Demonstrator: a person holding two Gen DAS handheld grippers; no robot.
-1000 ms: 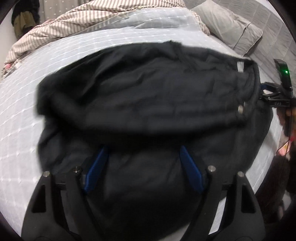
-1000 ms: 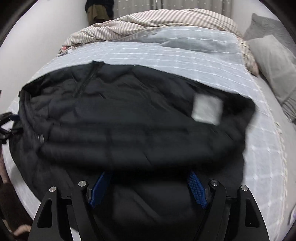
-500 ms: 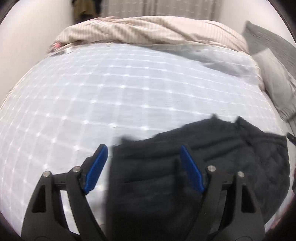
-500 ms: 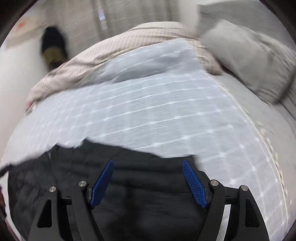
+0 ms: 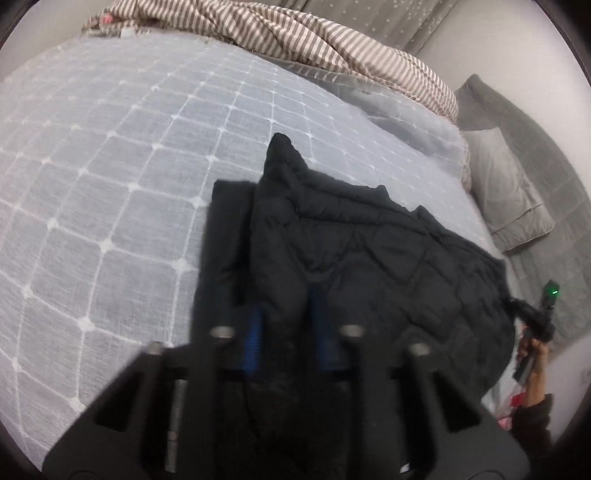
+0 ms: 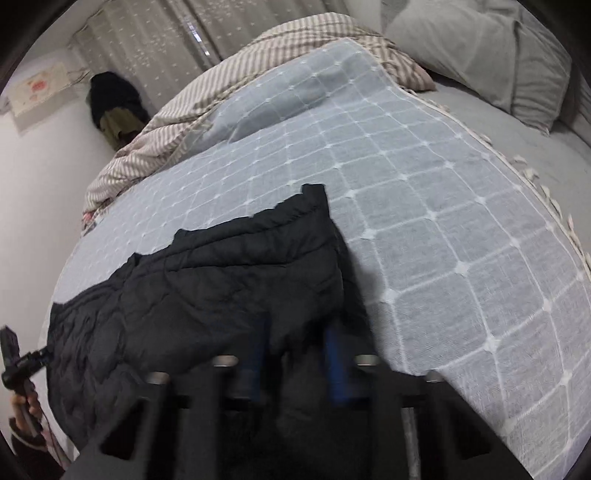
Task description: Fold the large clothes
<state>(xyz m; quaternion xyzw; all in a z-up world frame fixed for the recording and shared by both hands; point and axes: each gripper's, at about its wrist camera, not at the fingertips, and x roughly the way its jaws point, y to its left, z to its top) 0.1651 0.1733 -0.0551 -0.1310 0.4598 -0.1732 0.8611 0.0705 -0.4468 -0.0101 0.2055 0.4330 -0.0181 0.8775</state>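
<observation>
A black quilted jacket [image 5: 369,251] lies folded on the blue-grey checked bedspread [image 5: 110,166]. My left gripper [image 5: 284,317] is shut on a bunched fold at the jacket's left end. In the right wrist view the jacket [image 6: 207,280] stretches to the left, and my right gripper [image 6: 295,347] is shut on a fold at its right end. Each gripper shows small at the jacket's far end in the other's view: the right gripper [image 5: 535,317] and the left gripper [image 6: 22,365]. The blue pads are partly hidden by cloth.
A striped duvet [image 5: 295,33] is heaped at the far side of the bed. Grey pillows [image 5: 506,192] lie at the right, also in the right wrist view [image 6: 498,48]. A wall and dark hanging clothes [image 6: 114,107] stand beyond the bed.
Both grippers were open over the jacket. They have since closed on folds at its two ends, and the jacket now lies narrower on the bed.
</observation>
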